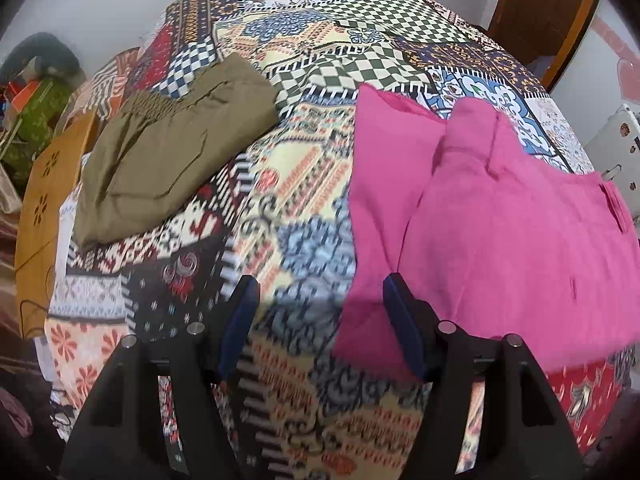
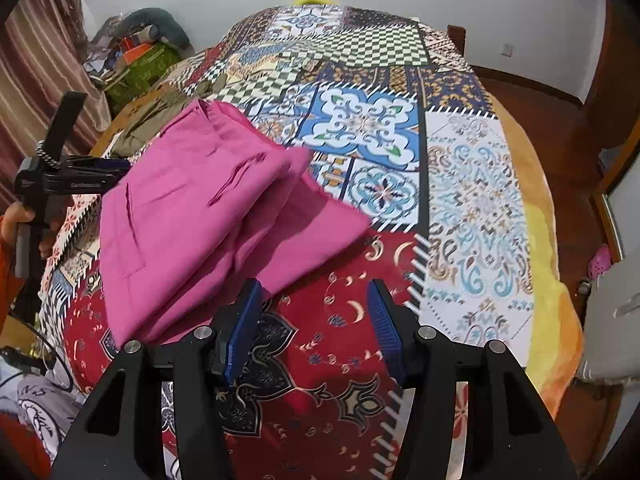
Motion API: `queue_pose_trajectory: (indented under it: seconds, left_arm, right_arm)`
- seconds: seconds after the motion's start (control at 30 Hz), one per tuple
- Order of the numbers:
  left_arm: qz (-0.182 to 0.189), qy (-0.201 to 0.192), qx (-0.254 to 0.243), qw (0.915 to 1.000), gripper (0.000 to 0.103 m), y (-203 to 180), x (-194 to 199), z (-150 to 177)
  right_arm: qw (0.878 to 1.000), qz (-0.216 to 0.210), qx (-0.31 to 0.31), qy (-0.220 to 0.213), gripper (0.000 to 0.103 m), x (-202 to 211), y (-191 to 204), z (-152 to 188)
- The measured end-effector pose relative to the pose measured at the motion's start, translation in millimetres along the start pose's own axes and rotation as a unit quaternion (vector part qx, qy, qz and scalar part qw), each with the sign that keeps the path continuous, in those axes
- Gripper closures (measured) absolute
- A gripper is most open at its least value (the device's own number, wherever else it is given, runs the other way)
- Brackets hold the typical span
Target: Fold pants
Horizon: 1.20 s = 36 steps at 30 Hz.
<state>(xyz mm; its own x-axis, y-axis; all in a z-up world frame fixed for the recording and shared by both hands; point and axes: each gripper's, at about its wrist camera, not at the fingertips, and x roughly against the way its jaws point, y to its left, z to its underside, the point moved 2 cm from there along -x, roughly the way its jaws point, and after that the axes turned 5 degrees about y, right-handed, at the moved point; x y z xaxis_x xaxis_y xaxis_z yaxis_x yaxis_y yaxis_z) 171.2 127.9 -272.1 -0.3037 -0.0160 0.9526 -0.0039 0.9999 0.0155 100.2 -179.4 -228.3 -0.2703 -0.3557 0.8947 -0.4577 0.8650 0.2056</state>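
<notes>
Folded pink pants (image 1: 492,232) lie on the patterned bedspread (image 1: 304,208), filling the right half of the left wrist view. My left gripper (image 1: 320,320) hangs open just left of their near corner, with only bedspread between its blue pads. In the right wrist view the same pink pants (image 2: 200,216) lie left of centre. My right gripper (image 2: 316,324) is open over a red patch of the bedspread (image 2: 476,208), its left pad close to the pants' near edge. The left gripper (image 2: 116,164) also shows at the far left, held by a hand (image 2: 14,220).
Folded olive-brown pants (image 1: 168,156) lie at the bed's left side, also glimpsed behind the pink pile (image 2: 148,120). A wooden board (image 1: 44,216) and cluttered bags (image 2: 136,60) stand beyond the left edge. Wooden floor (image 2: 568,128) and a door (image 1: 540,8) lie to the right.
</notes>
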Motion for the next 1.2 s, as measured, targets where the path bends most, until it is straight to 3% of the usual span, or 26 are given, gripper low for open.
queue_pose_trajectory:
  seconds: [0.2, 0.43, 0.67, 0.87, 1.03, 1.2]
  left_arm:
    - [0.010, -0.009, 0.023, 0.9997, 0.038, 5.9, 8.3, 29.3]
    - [0.008, -0.004, 0.025, 0.9997, 0.038, 5.9, 11.3, 34.0]
    - [0.008, -0.011, 0.015, 0.9998, 0.039, 7.1, 13.0, 11.7]
    - [0.041, -0.004, 0.005, 0.9991, 0.043, -0.5, -6.9, -22.7]
    - [0.082, -0.006, -0.021, 0.9964, 0.060, -6.2, -15.2, -38.3]
    - [0.086, -0.013, -0.044, 0.9952, 0.089, -12.7, -13.6, -38.0]
  right_arm:
    - [1.000, 0.008, 0.011, 0.001, 0.049, -10.9, 0.6, -7.2]
    - [1.000, 0.003, 0.025, 0.000, 0.049, -25.3, -0.7, -17.9]
    - [1.000, -0.016, 0.015, 0.002, 0.050, -29.8, -8.7, -21.1]
    - [0.999, -0.047, -0.004, 0.001, 0.066, -29.6, -8.4, -17.2]
    - [0.999, -0.040, 0.003, 0.001, 0.079, -30.8, -5.7, -21.7]
    - [0.999, -0.032, 0.016, -0.002, 0.085, -34.8, -6.2, -28.5]
